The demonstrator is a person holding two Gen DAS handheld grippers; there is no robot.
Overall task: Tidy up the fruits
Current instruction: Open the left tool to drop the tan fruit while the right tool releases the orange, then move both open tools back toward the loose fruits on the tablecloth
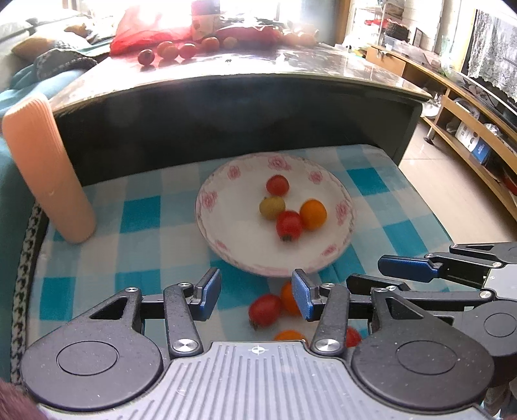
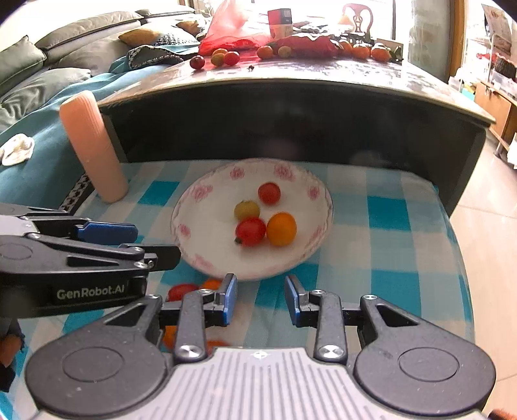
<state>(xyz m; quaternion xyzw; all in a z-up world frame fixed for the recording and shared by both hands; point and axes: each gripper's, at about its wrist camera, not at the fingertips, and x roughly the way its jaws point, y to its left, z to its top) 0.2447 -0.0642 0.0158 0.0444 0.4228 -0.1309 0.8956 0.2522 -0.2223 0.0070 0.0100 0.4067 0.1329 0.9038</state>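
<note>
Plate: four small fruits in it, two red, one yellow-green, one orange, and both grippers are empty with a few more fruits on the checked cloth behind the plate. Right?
Not quite. The loose fruits lie on the checked cloth in front of the plate, on the grippers' side, not behind it; the left wrist view shows this. The rest holds: four fruits in the plate, and the left gripper and right gripper are empty.

Home living room: sofa (image 2: 48,42), TV stand (image 1: 458,106).

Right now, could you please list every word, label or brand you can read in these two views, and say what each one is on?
"GenRobot.AI": white lettering on the side of the left gripper, seen from the right wrist view.
The box on the far table carries print, too washed out by glare to read.
The blue package on the wooden shelf has markings too small to read.
Nothing else is legible.
</note>
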